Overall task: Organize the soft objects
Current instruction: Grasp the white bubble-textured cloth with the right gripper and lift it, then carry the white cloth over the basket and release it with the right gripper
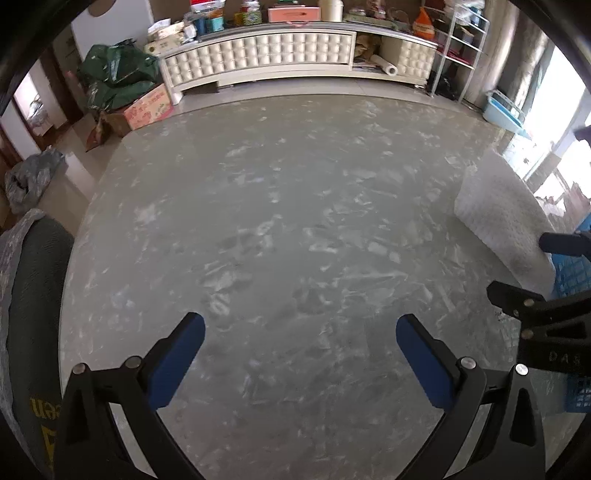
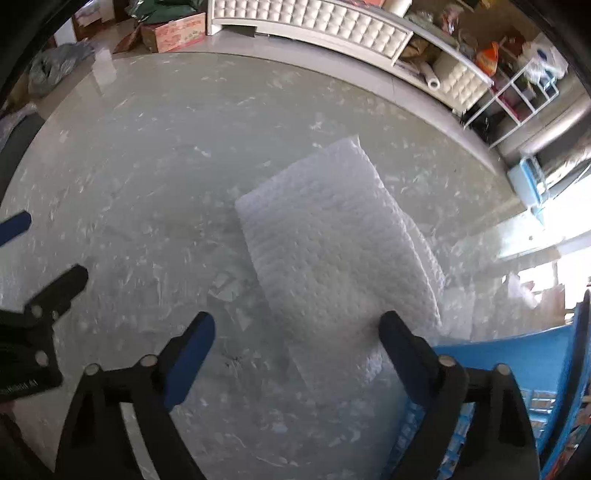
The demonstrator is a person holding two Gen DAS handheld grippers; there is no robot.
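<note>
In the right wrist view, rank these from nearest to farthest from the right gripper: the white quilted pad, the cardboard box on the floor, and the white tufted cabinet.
From the right gripper:
1. White quilted pad, just ahead on the table, its near end between the open fingers.
2. Cardboard box, on the floor beyond the table's far edge, upper left.
3. White tufted cabinet, along the back wall; it is close to the box in depth, so this order is tentative.

— What is past the table [image 1: 295, 221]?

— Straight ahead of the tool, a long white cabinet [image 1: 277, 55] runs along the wall, its top crowded with boxes and packets.

— And off to the left?

— A cardboard box [image 1: 147, 109] on the floor with a green bag [image 1: 114, 75] heaped on it. Nearer, a grey bag [image 1: 29, 181] lies on the tiles.

— To the right?

— A white wire rack [image 1: 461, 48] stands at the cabinet's end, and beyond it a pale blue tray [image 1: 506, 114] sits by the bright window.
</note>
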